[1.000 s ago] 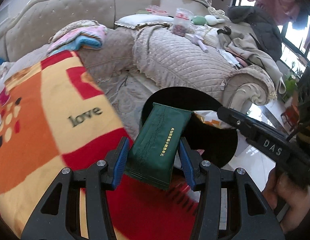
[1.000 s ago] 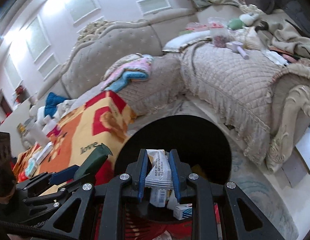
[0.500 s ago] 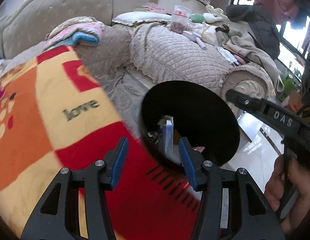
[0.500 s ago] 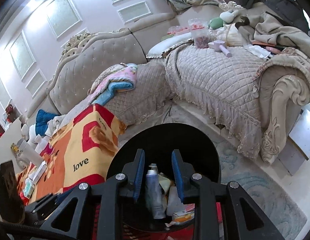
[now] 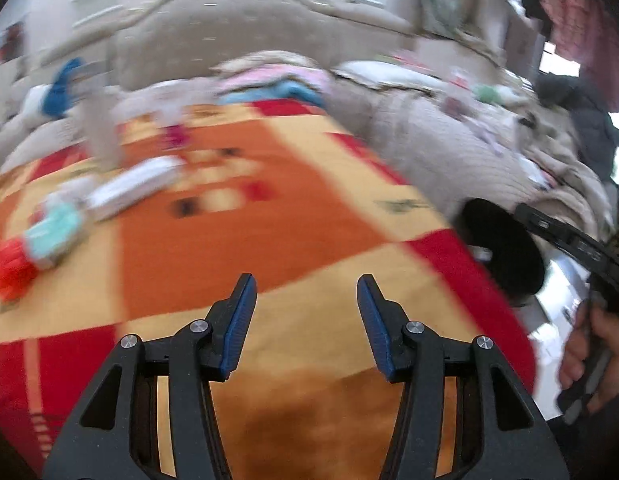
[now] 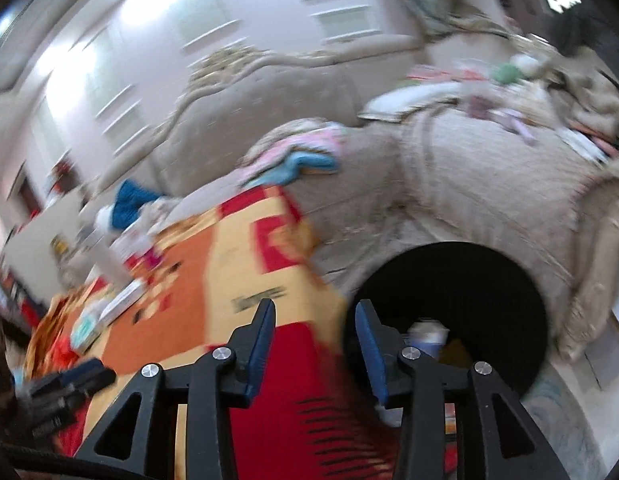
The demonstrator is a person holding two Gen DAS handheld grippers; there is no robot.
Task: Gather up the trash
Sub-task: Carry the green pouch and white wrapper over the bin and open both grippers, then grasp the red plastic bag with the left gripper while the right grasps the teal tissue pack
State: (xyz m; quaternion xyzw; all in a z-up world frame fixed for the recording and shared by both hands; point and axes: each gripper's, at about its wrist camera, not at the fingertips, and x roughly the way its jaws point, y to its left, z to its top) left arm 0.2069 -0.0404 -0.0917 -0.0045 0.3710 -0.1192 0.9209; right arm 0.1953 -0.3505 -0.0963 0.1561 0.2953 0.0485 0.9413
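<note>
Hovering with nothing held: left gripper [image 5: 303,296] standing with jaws wide apart over the orange, red and yellow blanket [image 5: 245,216], right gripper [image 6: 314,322] likewise spread and empty, straddling the blanket's edge and the rim of the black bin [image 6: 461,264]. Lying in the bin: a few wrappers [image 6: 427,332], half hidden behind the right gripper's finger. Waiting on the far left of the blanket, well apart from both grippers: a white flat packet [image 5: 129,188], a pale green packet [image 5: 53,232] just beside it, and something red [image 5: 9,268] at the very edge, all too smeared to name with certainty.

Judging the next reach as aimed at that cluster. Risking a poor pick, since both views are heavily blurred. Risking also a pinch of blanket together with a flat packet, the soft cloth bunching between the pads and dragging neighbours off the edge. Possibly mistaking an upright pale object [image 5: 103,136] behind the packets for trash. Possibly clipping the bin rim with the right gripper, sitting so close beside it, and tipping out what is already collected
</note>
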